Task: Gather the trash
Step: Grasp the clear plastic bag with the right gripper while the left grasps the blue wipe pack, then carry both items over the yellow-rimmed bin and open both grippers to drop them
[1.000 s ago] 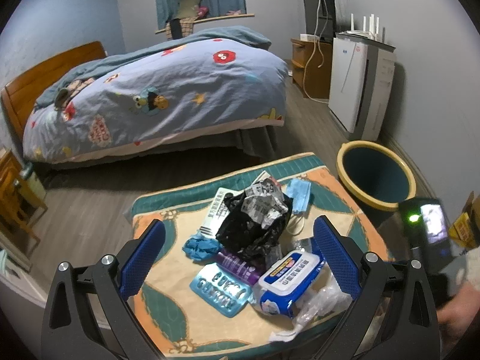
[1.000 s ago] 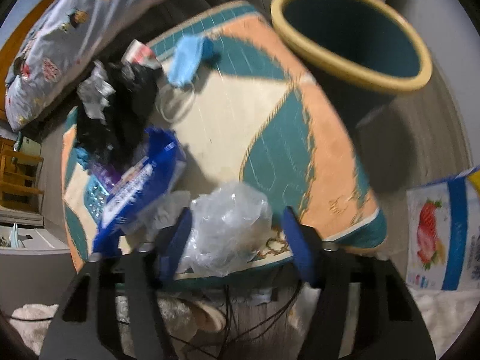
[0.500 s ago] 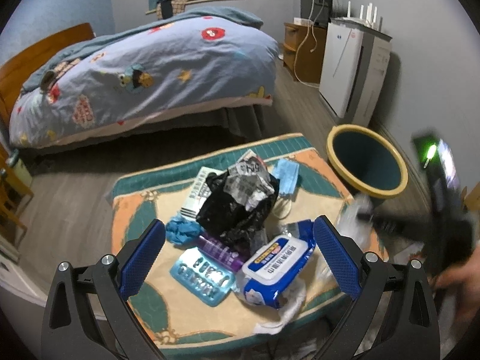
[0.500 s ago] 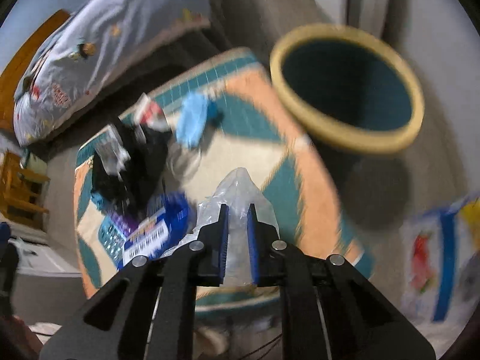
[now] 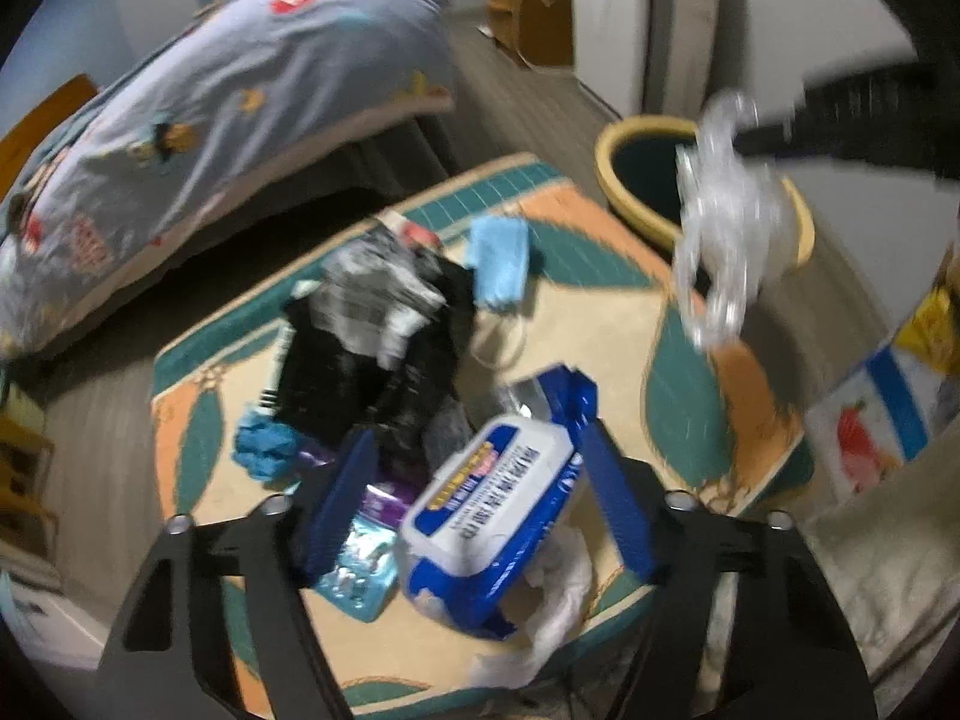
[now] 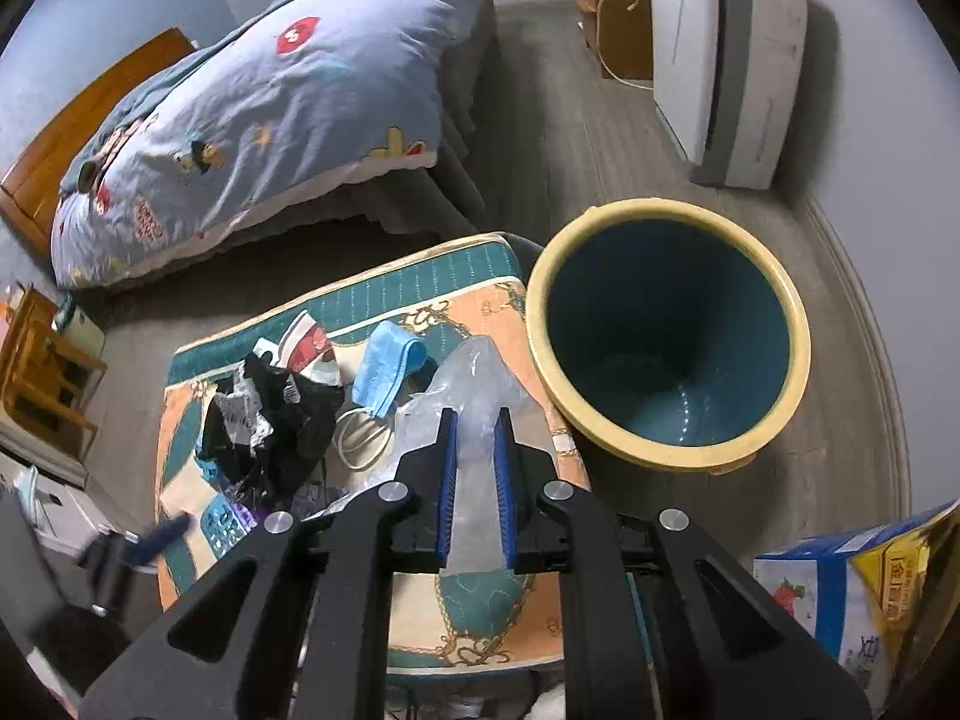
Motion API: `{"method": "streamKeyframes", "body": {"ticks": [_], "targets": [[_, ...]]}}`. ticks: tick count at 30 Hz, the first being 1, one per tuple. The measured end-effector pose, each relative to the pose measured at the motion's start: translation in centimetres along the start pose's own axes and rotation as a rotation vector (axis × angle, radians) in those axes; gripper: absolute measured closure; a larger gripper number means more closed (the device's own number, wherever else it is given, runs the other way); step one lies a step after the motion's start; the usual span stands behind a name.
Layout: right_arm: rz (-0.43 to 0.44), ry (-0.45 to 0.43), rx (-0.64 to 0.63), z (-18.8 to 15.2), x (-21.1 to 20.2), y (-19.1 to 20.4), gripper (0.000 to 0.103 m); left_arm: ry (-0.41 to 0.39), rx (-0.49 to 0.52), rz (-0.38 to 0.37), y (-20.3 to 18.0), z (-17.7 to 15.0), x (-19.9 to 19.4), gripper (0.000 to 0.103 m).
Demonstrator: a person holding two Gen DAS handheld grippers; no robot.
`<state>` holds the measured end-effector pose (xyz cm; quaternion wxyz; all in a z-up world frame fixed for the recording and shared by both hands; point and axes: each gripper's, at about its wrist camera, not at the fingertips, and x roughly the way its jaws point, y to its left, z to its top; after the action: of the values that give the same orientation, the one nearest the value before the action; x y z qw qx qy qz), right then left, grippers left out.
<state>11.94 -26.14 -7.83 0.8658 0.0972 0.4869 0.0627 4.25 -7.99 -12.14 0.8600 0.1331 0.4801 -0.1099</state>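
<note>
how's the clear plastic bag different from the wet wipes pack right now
The clear plastic bag is see-through and crumpled; the wet wipes pack is opaque blue and white, printed. The bag hangs lifted, pinched in the right gripper; the pack lies on the mat between the left gripper's closing jaws. Both are plastic trash.

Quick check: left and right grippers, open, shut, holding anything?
Left gripper: open, jaws just been closing around the wet wipes pack, not yet pressing.
Right gripper: shut on the clear plastic bag.

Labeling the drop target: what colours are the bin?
The bin has a pale yellow rim and outside with a dark teal inside; it shows best in the right wrist view.
</note>
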Motion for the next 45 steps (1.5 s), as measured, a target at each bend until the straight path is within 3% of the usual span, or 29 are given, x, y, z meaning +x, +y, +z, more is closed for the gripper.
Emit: {"method": "streamKeyframes", "body": {"ticks": [3,7,9,11,13,15,19,22,23,24,28,30,32,40,45], "targets": [[-0.001,-0.006,0.013,0.2,0.1,-1.0,0.092,0.058,0.027,-0.018,-1.0,-0.3,2.1,0.051],[0.024,-0.005,0.054,0.6,0.1,-2.0,0.092,0.096,0.058,-0.061,-2.4,-0.8,3.6,0.055],[0.036,-0.01,0.061,0.8,-0.1,-2.3,0.092,0.125,0.09,-0.046,-3.0,-1.2,4.3,0.076],[0.042,-0.016,0.064,0.8,-0.4,-2.4,0.092,0.163,0.102,-0.023,-3.0,-1.5,5.1,0.088],[0.046,-0.019,0.065,0.8,-0.5,-2.4,0.092,0.148,0.086,-0.02,-2.6,-1.3,4.7,0.09],[0.047,-0.021,0.068,0.7,-0.6,-2.5,0.092,0.113,0.066,-0.042,-2.2,-0.9,3.9,0.101],[0.066,-0.029,0.076,0.8,-1.1,-2.6,0.092,0.078,0.046,-0.06,-1.9,-0.6,2.6,0.101],[0.074,-0.034,0.077,0.8,-1.3,-2.6,0.092,0.06,0.062,-0.114,-2.9,-0.9,2.0,0.081],[0.073,-0.035,0.076,0.9,-1.4,-2.6,0.092,0.065,0.08,-0.114,-3.4,-1.1,2.0,0.069],[0.071,-0.037,0.075,0.9,-1.5,-2.6,0.092,0.077,0.097,-0.109,-3.8,-1.3,2.3,0.066],[0.068,-0.037,0.076,0.9,-1.5,-2.6,0.092,0.151,0.173,-0.043,-4.8,-2.1,4.1,0.067],[0.065,-0.041,0.078,0.9,-1.6,-2.8,0.092,0.164,0.189,-0.028,-4.8,-2.3,4.4,0.096],[0.066,-0.046,0.085,0.9,-1.9,-3.1,0.092,0.15,0.188,-0.015,-4.6,-1.9,4.0,0.099],[0.083,-0.117,0.1,1.8,-4.4,-4.2,0.092,0.011,0.053,-0.127,-2.6,0.7,-0.2,0.1],[0.048,-0.16,0.101,3.1,-5.2,-5.3,0.092,-0.119,0.041,-0.169,-2.9,3.5,-3.8,0.1]]}}
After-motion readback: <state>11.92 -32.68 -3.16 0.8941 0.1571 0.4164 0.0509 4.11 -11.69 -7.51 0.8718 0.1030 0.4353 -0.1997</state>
